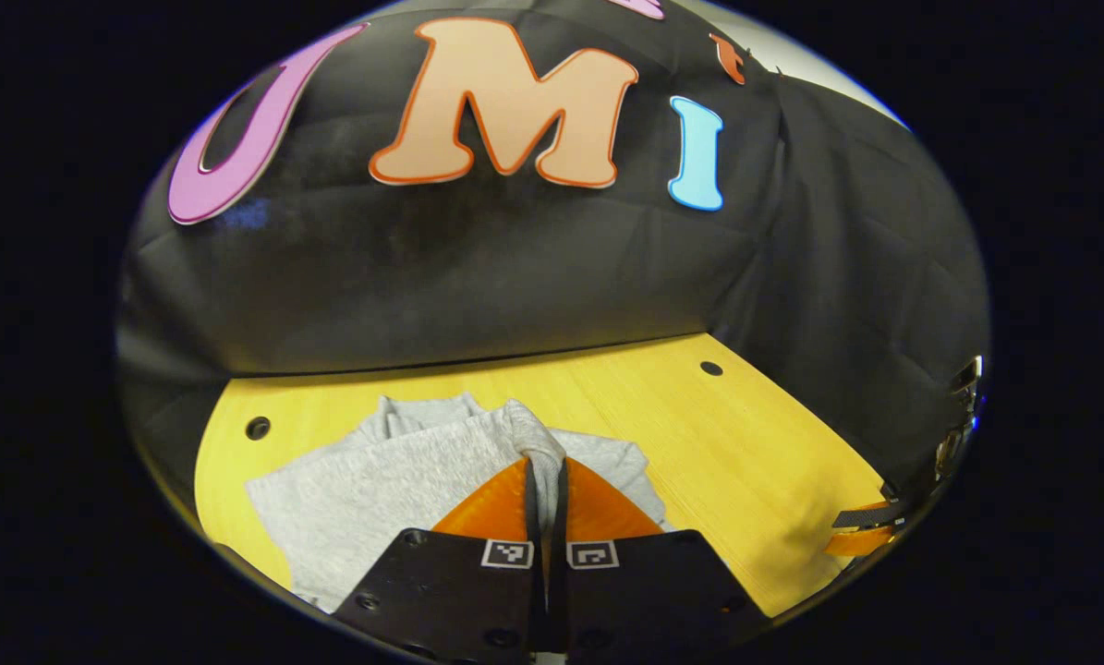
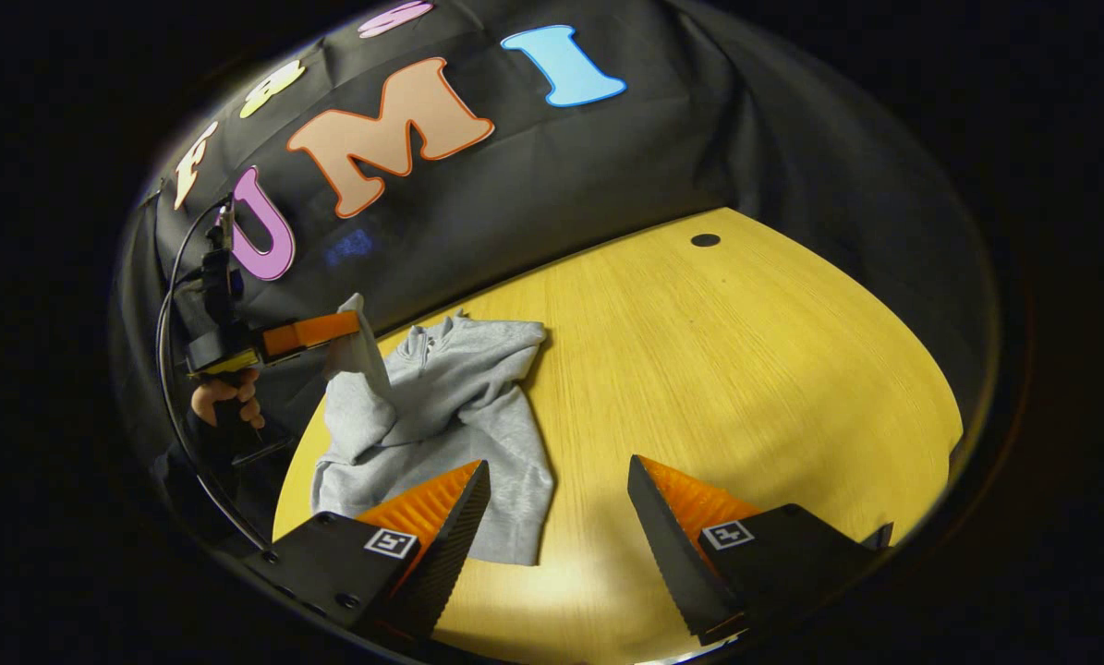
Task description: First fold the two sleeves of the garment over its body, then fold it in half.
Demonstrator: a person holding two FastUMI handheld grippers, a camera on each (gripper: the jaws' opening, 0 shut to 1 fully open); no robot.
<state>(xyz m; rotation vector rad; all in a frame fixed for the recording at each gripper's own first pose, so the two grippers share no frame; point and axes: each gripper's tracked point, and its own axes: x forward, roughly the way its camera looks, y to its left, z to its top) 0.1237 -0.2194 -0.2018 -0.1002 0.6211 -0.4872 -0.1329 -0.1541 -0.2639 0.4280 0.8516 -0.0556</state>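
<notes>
The left tool (image 1: 545, 471) is clenched on a sleeve (image 1: 535, 434) of the grey garment (image 2: 450, 406), lifting it above the bench (image 2: 746, 369). The right tool (image 2: 559, 503) hovers released nearby.

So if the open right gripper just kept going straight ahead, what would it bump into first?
Probably the bare yellow table. The right hand-held gripper points down at the wood, with the grey sweatshirt lying off to its left. Depth is hard to judge, though.
</notes>
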